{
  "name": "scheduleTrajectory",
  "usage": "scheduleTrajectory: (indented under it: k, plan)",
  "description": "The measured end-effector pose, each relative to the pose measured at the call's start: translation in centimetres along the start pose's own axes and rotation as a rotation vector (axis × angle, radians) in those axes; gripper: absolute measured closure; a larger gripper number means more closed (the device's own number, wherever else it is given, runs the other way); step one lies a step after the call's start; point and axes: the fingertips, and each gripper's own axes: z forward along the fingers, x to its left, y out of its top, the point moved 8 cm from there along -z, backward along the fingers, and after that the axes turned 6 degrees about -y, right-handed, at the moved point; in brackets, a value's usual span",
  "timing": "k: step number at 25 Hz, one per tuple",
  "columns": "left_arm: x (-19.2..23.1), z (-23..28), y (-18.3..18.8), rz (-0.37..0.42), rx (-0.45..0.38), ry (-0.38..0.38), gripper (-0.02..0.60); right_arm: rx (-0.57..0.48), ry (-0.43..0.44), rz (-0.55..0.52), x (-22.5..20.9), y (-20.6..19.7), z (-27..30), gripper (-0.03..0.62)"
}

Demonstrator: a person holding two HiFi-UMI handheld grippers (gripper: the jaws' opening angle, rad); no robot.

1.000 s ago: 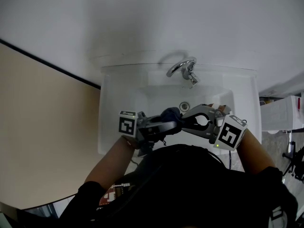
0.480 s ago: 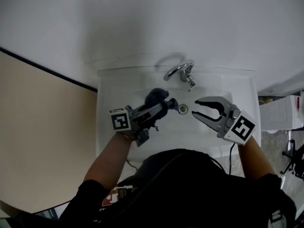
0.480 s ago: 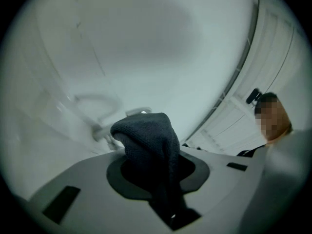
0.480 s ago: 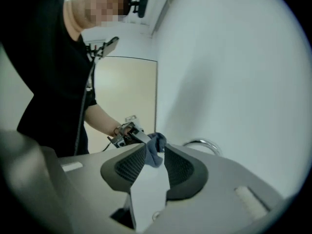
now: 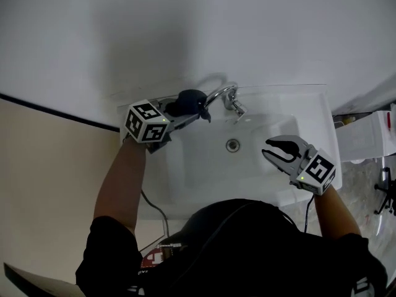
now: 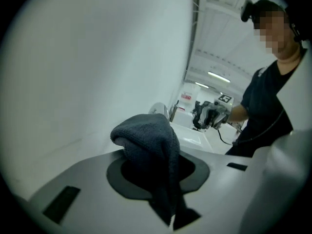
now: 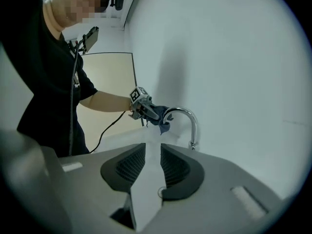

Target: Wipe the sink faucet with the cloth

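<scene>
Head view: the left hand-held gripper reaches to the back left corner of the white sink and clamps a dark grey cloth, which sits bunched against the base end of the chrome faucet. The spout curves out over the basin, above the drain. The right hand-held gripper hangs over the right side of the basin, well apart from the faucet, with its jaws spread and nothing between them. The left gripper view confirms the grip, which the head view shows only from above: the cloth is folded over and pinched between the two pads, one corner hanging down toward the camera. Those jaws have just been closing with the cloth between them. In this view the cloth covers most of the faucet, leaving only a sliver of chrome behind it. The right gripper view supplies the side profile. There the full arch of the faucet is clear against the white wall, the cloth meets the arch at its left end, and a loose corner hangs below. The same view shows the right jaws parted on a narrow gap, holding nothing.
</scene>
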Motion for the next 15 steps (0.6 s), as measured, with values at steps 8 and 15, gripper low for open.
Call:
scheduleTrajectory:
  k: [8, 15]
  plan:
    - [-1.2, 2.1, 1.2, 0.140, 0.214, -0.161, 0.486, -0.021, -0.037, 0.040, -0.3, -1.4, -1.8, 0.502]
    - [-6.9, 11.2, 2.9, 0.158, 0.249, -0.264, 0.486, -0.056, -0.056, 0.058, -0.3, -2.1, -3.5, 0.502]
